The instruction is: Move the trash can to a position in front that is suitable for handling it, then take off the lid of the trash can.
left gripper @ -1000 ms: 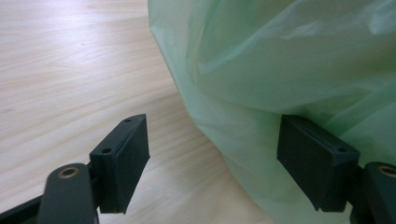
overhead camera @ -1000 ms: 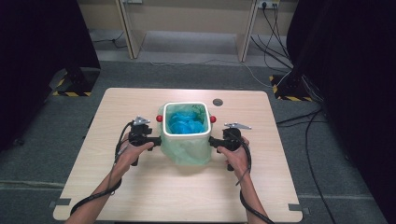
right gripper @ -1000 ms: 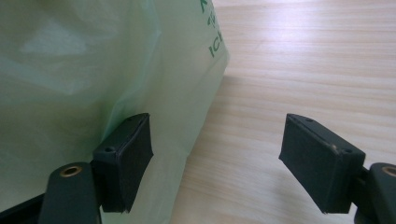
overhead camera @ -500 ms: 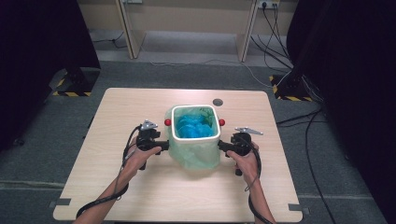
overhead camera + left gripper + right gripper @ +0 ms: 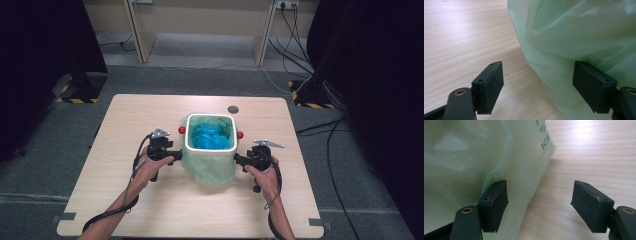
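You are working on pale matt wood-grain table point(image 5: 150, 210). Thin green plastic bag point(image 5: 579, 32), crinkled, faintly glossy, is covering white smooth bin point(image 5: 210, 150). Your gripper pads point(image 5: 496, 202) are looking matt black, rubbery.

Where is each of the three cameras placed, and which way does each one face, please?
High view: above the person's side, facing forward and down on the table; forearms, hands, both tools beside the bin.
Left gripper view: on the left tool, facing the green bag; open jaws.
Right gripper view: on the right tool, facing the bag from the opposite side; open jaws.
Shared by both gripper views: bag and wooden tabletop.
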A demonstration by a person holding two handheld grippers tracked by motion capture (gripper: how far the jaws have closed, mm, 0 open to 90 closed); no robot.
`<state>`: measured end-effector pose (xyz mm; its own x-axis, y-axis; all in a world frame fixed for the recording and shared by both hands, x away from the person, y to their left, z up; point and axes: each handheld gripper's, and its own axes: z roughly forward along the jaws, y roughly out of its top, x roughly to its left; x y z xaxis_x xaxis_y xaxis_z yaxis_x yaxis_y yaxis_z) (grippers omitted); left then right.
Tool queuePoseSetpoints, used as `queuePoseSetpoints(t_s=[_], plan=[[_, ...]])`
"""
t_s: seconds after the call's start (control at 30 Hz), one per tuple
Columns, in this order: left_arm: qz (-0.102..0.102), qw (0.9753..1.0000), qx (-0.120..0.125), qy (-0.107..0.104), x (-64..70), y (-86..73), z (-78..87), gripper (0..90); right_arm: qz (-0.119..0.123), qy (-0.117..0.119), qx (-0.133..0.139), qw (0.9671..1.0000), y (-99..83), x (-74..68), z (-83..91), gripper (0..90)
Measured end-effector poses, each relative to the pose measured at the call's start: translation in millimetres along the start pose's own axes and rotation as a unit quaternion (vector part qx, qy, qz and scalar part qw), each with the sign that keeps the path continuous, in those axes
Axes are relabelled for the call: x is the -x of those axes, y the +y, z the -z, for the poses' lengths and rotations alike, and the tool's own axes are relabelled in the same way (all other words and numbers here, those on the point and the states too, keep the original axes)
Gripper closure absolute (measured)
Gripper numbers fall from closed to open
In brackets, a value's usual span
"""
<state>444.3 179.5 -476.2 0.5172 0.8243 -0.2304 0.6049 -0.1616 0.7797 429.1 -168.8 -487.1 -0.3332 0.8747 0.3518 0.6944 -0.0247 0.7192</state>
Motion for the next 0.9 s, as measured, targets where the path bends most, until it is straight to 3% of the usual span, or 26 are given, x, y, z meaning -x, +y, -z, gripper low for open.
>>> queuePoseSetpoints(t_s=[0.13,0.17,0.37,0.4,0.5,0.57,0.9], plan=[[-0.001,1.0000,-0.002,-0.002,1.1,-0.3,0.4,24.2,0.010,-0.004,-0.002,0.9999,-2.2,-2.2,3.0,27.5],[-0.002,1.0000,-0.003,-0.004,2.3,-0.6,0.7,24.3,0.020,-0.015,-0.002,0.9997,-2.2,-1.2,4.8,23.6],[-0.009,0.9999,-0.009,-0.003,6.4,-1.0,2.2,23.8,0.001,-0.006,0.004,1.0000,-5.2,3.5,5.1,24.3],[0.001,1.0000,-0.007,-0.005,5.3,-1.8,2.4,22.6,0.000,-0.003,0.005,1.0000,-6.8,4.0,5.2,23.6],[0.010,0.9999,0.002,-0.011,5.3,-5.3,6.4,19.4,0.001,-0.008,0.001,1.0000,-7.8,4.9,6.4,17.5],[0.011,0.9998,0.007,-0.013,6.0,-7.4,8.7,19.3,0.002,-0.013,0.002,0.9999,-8.2,5.7,7.7,18.0],[-0.018,0.9997,0.016,-0.006,4.0,-25.7,35.4,17.0,-0.013,-0.024,0.014,0.9995,-10.5,14.8,22.8,17.5]])
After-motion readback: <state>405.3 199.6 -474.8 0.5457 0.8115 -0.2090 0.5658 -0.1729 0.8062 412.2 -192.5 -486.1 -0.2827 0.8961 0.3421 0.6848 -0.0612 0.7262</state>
